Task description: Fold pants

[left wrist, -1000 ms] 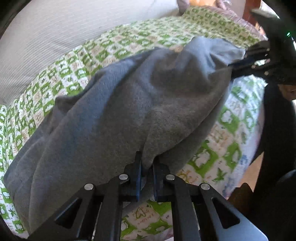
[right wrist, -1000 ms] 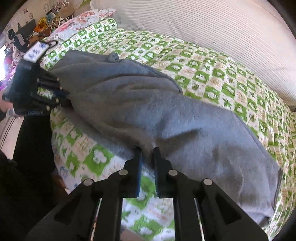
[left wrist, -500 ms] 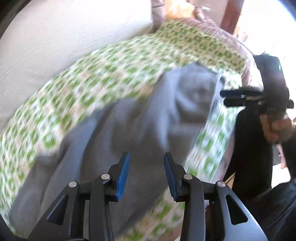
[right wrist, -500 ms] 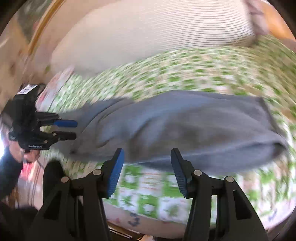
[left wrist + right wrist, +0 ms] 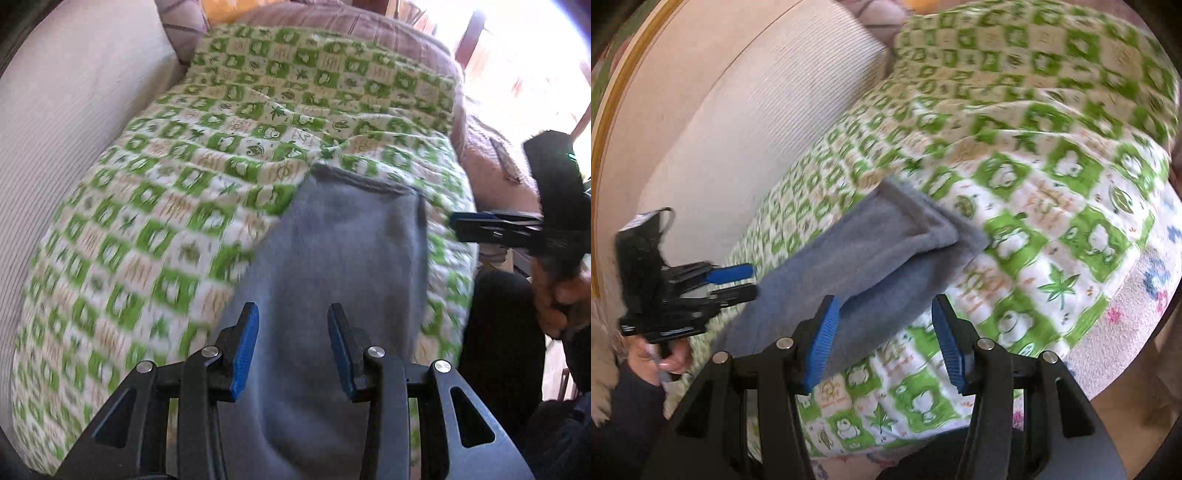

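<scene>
The grey fleece pants (image 5: 343,266) lie as a long folded strip on the green-and-white patterned bed cover (image 5: 177,206). In the right wrist view the pants (image 5: 857,266) end in a hemmed edge toward the middle of the bed. My left gripper (image 5: 293,347) is open and empty, hovering over the near end of the pants. My right gripper (image 5: 884,339) is open and empty above the pants' side edge. The right gripper also shows in the left wrist view (image 5: 458,225), beside the pants' far corner. The left gripper also shows in the right wrist view (image 5: 751,282).
A beige ribbed cushion (image 5: 55,122) runs along the bed's far side. A brownish-pink blanket (image 5: 369,22) lies past the cover. The bed's near edge drops to a wooden floor (image 5: 1126,398).
Both grippers were shut on the pants a second ago. They have let go, opened and pulled back, and the pants now lie flat on the cover.
</scene>
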The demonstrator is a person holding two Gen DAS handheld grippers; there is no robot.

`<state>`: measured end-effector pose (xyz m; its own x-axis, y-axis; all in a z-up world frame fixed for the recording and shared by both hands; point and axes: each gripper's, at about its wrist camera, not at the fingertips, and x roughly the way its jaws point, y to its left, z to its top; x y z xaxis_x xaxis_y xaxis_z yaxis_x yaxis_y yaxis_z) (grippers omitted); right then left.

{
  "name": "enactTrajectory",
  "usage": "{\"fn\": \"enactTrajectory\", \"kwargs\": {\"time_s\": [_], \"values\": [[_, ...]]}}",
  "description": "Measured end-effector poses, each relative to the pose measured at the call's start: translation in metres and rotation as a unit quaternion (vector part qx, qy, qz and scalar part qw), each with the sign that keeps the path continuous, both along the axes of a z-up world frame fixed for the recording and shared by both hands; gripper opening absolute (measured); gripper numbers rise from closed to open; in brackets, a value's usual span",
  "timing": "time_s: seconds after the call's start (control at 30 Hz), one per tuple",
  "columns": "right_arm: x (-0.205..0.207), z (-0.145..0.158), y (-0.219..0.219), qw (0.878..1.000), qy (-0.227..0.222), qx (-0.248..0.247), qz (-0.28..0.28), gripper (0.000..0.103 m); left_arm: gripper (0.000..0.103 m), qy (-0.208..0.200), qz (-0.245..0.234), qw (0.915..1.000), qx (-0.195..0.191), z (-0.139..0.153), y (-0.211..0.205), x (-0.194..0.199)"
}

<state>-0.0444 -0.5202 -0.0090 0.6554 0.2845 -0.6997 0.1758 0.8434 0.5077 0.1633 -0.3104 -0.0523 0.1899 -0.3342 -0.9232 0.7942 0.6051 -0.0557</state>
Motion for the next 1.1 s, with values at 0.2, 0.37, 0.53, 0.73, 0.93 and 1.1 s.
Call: {"fn": "enactTrajectory", "kwargs": {"time_s": [0.2, 0.37, 0.53, 0.73, 0.93, 1.1], "values": [[0.020, -0.008, -0.014, 0.998, 0.015, 0.052, -0.010, 0.053, 0.039, 0.021, 0.002, 0.9997, 0.009, -0.016, -0.028, 0.033], [0.042, -0.020, -0.034, 0.995, 0.034, 0.091, -0.038, 0.053, 0.048, 0.036, -0.031, 0.9989, -0.003, -0.018, -0.052, 0.042], [0.057, -0.031, -0.048, 0.993, 0.035, 0.105, -0.035, 0.009, 0.049, 0.055, -0.058, 0.9967, 0.008, -0.033, -0.076, 0.054], [0.034, -0.023, -0.057, 0.994, 0.026, 0.103, -0.032, 0.007, 0.051, 0.093, -0.083, 0.9922, 0.008, -0.045, -0.096, 0.066], [0.019, -0.026, -0.064, 0.991, 0.056, 0.101, -0.063, 0.013, 0.056, 0.124, -0.120, 0.9846, 0.029, -0.062, -0.130, 0.061], [0.017, -0.036, -0.073, 0.986, 0.060, 0.134, -0.078, 0.037, 0.071, 0.147, -0.136, 0.9792, 0.035, -0.075, -0.147, 0.060]]}}
